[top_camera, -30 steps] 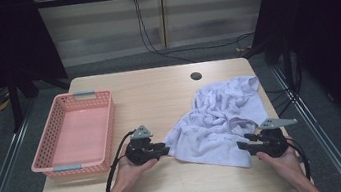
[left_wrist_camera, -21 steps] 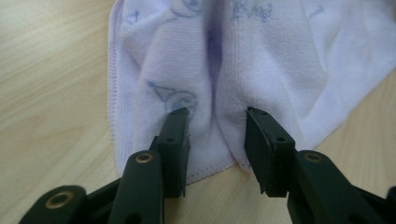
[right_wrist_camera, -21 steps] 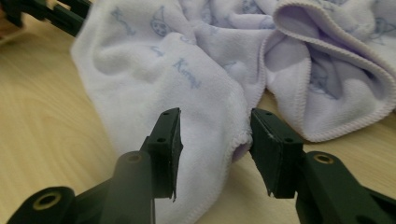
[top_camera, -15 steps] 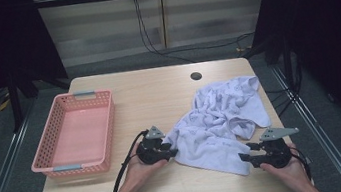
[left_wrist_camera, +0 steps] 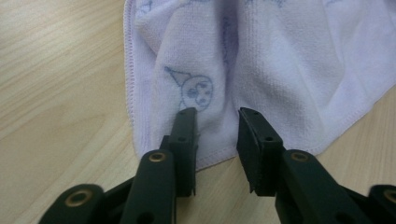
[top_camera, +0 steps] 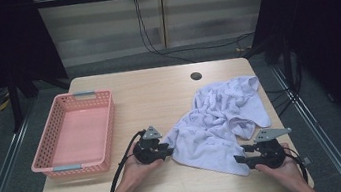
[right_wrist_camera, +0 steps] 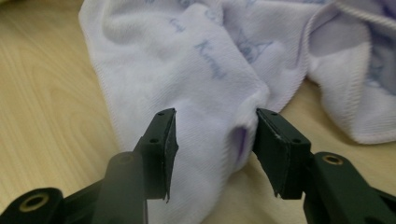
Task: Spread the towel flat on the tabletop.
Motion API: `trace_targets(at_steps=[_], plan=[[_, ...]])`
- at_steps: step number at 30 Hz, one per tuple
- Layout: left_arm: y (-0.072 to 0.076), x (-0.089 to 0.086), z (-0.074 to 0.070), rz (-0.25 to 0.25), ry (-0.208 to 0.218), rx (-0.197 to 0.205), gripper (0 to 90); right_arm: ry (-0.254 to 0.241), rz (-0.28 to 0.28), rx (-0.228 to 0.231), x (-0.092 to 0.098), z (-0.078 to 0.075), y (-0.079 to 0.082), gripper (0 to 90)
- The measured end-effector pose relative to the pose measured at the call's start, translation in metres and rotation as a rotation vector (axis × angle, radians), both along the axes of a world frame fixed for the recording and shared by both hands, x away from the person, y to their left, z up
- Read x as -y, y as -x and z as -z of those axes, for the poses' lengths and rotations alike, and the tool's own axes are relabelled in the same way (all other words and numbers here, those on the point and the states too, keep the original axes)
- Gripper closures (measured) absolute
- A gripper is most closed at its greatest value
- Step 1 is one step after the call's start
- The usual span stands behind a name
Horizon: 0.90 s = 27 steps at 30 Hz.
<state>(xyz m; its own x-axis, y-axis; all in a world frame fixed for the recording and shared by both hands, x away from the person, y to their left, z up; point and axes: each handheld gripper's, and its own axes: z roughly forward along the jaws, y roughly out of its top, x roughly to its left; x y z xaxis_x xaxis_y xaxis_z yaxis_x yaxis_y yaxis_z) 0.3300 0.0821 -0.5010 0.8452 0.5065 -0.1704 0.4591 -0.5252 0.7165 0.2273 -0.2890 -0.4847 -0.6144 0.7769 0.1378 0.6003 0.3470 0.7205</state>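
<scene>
A pale lilac towel [top_camera: 221, 114] with faint printed figures lies crumpled on the right half of the wooden table [top_camera: 158, 92]. My left gripper [top_camera: 168, 149] lies low at the towel's left corner. In the left gripper view its jaws [left_wrist_camera: 217, 116] stand apart over the towel [left_wrist_camera: 280, 56] hem and have just been closing, with flat cloth between them. My right gripper [top_camera: 238, 158] sits at the towel's near corner. Its jaws [right_wrist_camera: 215, 116] straddle a raised fold of the towel [right_wrist_camera: 187, 56] and have also just been closing, the fold brushing one pad.
An empty pink plastic basket [top_camera: 52, 169] stands on the left part of the table. A dark round cable hole [top_camera: 196, 76] is near the far edge. Cables trail from both grippers toward the front edge. Dark floor surrounds the table.
The right gripper has drawn back a little toward the front edge, and the towel's near corner has stretched that way. The left gripper has edged slightly toward the towel.
</scene>
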Motion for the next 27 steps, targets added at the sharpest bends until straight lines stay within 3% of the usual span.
trace_targets(at_steps=[2,4,6,10,12,13,14,16,19,21,23,25,27], plan=[[0.000,-0.003,-0.003,-0.037,0.006,0.022,63.7,-0.043,0.006,0.035,0.003,-0.006,0.003,51.3],[-0.003,-0.008,-0.002,-0.036,0.026,-0.001,63.4,-0.064,0.002,0.051,0.004,-0.010,0.007,54.3],[-0.003,-0.008,0.002,0.011,0.012,-0.006,63.3,-0.057,-0.005,0.063,0.003,-0.011,0.010,56.0],[0.002,0.001,0.000,0.025,-0.033,0.029,59.9,-0.057,-0.045,0.009,-0.001,-0.004,0.008,52.9],[0.003,0.005,0.000,0.029,-0.036,0.036,56.1,-0.010,-0.029,0.027,-0.004,-0.003,0.006,52.3],[0.005,0.008,0.000,0.022,-0.072,0.078,60.0,-0.023,-0.022,0.028,-0.003,-0.004,0.005,50.7],[0.006,0.010,-0.001,0.006,-0.086,0.095,69.0,-0.041,-0.011,0.028,-0.002,-0.006,0.005,48.8],[0.006,0.011,-0.003,-0.006,-0.123,0.101,82.5,-0.058,0.016,0.042,0.003,-0.009,0.004,46.3],[0.007,0.008,-0.005,0.010,-0.098,0.042,87.5,-0.065,0.030,0.050,0.006,-0.014,0.005,42.9],[0.009,-0.001,-0.008,0.011,-0.059,0.015,87.8,-0.068,0.015,0.067,0.003,-0.019,0.008,42.5],[0.010,-0.016,-0.020,-0.009,0.043,-0.010,87.8,-0.100,0.007,0.092,0.003,-0.027,0.011,46.0],[0.011,-0.030,-0.031,-0.033,0.115,-0.003,87.8,-0.126,-0.020,0.077,0.001,-0.030,0.011,47.3],[0.011,-0.045,-0.042,-0.054,0.188,-0.001,87.9,-0.090,-0.107,-0.002,-0.006,-0.026,0.008,51.6]])
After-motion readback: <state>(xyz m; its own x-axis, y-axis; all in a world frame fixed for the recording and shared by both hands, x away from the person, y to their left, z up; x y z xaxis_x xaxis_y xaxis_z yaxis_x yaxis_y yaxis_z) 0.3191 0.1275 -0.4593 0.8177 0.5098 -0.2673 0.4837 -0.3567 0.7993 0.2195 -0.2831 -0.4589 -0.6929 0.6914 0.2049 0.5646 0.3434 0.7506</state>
